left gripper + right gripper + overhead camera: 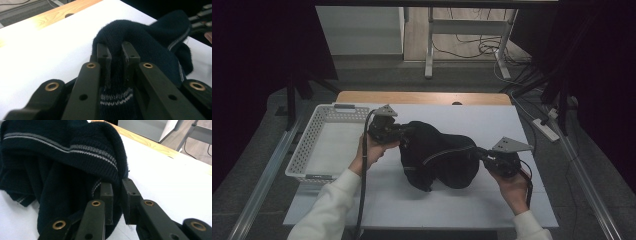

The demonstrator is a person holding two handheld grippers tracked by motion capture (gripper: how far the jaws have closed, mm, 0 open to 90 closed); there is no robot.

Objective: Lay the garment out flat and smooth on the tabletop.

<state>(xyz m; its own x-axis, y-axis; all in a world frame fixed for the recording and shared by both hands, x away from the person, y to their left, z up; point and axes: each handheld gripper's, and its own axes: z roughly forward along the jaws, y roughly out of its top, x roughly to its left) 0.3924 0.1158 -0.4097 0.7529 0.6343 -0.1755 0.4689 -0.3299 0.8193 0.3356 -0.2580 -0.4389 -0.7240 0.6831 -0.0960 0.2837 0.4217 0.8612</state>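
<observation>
The white worktop point(492, 200) is what I am working over, and I have kept its middle free so the garment has room to spread. At my left sits a white perforated basket point(307, 142), close against the worktop's left edge and within reach of my left arm; I judge it is there to take the folded piece.

The dark navy knitted sweater point(437, 155) lies bunched in the worktop's centre, between my two hands, with pale grey stripes running along its ribbed edges. It is humped up rather than flat because I hold it at two opposite ends and it sags between them.

My left gripper point(116, 62) has its jaws nearly together, with a fold of striped rib pinched between them; the knit bulges over the jaw tips, so the hold looks firm. I take it there because the ribbed band is the thickest part and least likely to slip.

My right gripper point(117, 195) sits at the sweater's other end, jaws close, the left one pressed against the striped hem. A narrow gap shows between them, and I cannot tell whether cloth is truly caught. I would check that before pulling the sweater taut.
</observation>
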